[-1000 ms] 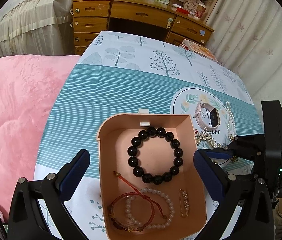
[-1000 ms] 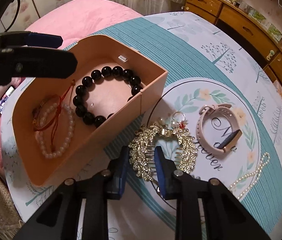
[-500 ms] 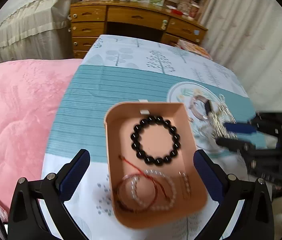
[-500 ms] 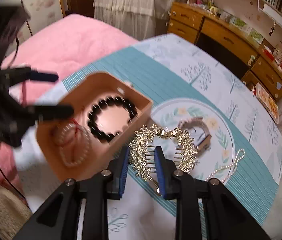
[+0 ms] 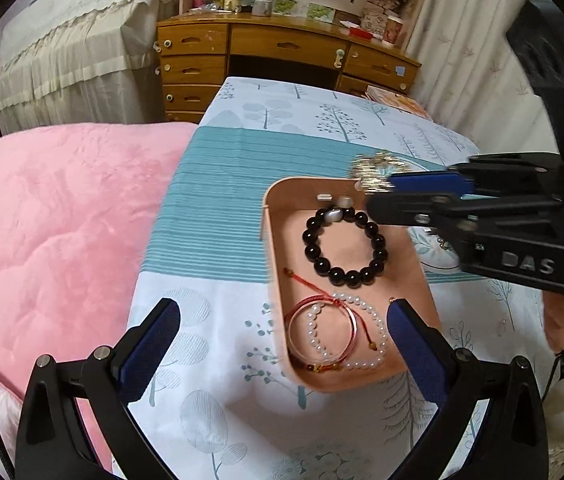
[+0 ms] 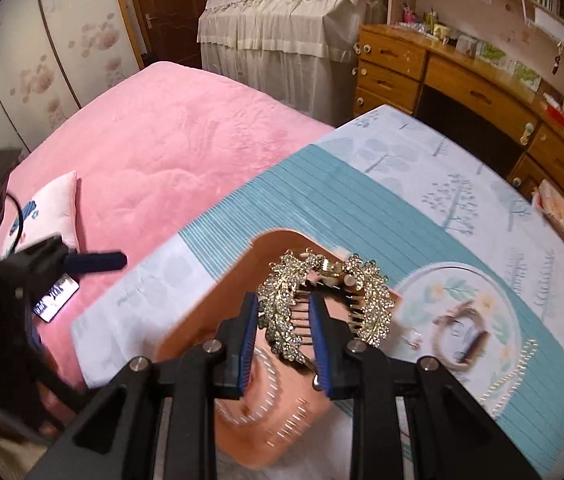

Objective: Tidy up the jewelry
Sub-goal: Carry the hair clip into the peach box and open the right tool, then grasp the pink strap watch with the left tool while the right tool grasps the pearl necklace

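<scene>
1. Left gripper (image 5: 278, 332): nearest the left wrist camera, fingers spread wide and holding nothing, one on each side of the near end of the box.
2. Right gripper (image 6: 284, 332): fingers closed on the teeth of the hair comb (image 6: 324, 300), which is gold, leaf-shaped and studded with small stones. It hangs in the air over the box, clear of the cloth.
3. Box (image 5: 278, 248): peach-coloured, open-topped, lying on the tablecloth (image 5: 210, 208).
4. In the box, near end: pearl bracelet (image 5: 378, 356) with a red cord bracelet (image 5: 302, 316) lying over it, the two overlapping.
5. In the box, far end: black bead bracelet (image 5: 314, 258), lying flat, apart from the other two.
6. Right of the box on the cloth: a round printed mat (image 6: 514, 320) with a pink watch (image 6: 462, 336) on it; the view is blurred here, so the watch is named with some doubt.
7. Past the mat's right edge: a pearl strand (image 6: 518, 368) on the cloth.
8. Left of the cloth: pink blanket (image 5: 54, 220).
9. Farthest: wooden desk (image 5: 282, 56) with drawers, against the wall.
</scene>
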`<state>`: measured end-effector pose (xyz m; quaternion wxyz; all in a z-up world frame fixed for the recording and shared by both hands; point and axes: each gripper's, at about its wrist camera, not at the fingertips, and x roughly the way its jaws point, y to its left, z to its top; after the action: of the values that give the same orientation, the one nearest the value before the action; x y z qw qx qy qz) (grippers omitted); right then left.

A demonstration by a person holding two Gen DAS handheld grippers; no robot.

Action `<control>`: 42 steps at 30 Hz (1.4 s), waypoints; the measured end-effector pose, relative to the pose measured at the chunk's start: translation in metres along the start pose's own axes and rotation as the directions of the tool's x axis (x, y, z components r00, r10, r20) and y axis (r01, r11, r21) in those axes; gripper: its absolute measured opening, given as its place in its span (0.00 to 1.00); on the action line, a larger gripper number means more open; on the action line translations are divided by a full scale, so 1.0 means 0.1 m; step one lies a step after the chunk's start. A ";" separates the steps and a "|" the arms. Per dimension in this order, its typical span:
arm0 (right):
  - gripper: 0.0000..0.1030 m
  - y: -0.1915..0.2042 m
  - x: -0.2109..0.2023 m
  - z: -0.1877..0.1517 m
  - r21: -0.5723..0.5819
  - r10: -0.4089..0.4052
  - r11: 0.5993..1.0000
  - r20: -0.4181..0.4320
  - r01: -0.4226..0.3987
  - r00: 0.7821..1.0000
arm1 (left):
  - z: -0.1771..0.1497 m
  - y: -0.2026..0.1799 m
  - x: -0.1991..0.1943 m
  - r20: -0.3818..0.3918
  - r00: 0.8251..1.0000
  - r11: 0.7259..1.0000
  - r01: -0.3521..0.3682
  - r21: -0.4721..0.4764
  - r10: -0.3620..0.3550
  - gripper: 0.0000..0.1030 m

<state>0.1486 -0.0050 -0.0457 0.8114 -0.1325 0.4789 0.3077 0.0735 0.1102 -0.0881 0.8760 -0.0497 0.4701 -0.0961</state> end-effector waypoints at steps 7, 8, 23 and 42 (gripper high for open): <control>0.25 0.09 0.52 0.10 0.059 -0.009 0.998 -0.105 0.016 0.994 | -0.05 0.10 -0.03 0.008 1.000 1.000 0.025 -0.010 -0.025 0.99; 0.25 0.08 0.60 0.11 0.076 -0.009 0.997 -0.118 0.018 0.993 | -0.06 0.12 -0.03 0.009 1.000 0.999 0.029 -0.013 -0.029 0.99; 0.27 -0.07 0.27 -0.12 0.200 -0.009 0.980 -0.068 0.022 0.998 | -0.06 0.15 -0.06 0.014 0.998 0.998 0.063 -0.015 -0.063 0.99; 0.27 -0.68 -0.91 -1.08 0.351 -0.214 0.918 0.043 0.186 0.976 | 0.08 -0.63 -0.02 -0.026 0.995 0.986 0.095 0.136 -0.092 0.99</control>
<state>0.0846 -0.1464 -0.0278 0.8677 -0.0240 0.4764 0.1394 0.0711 0.0496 -0.0709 0.8673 -0.0104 0.4679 -0.1696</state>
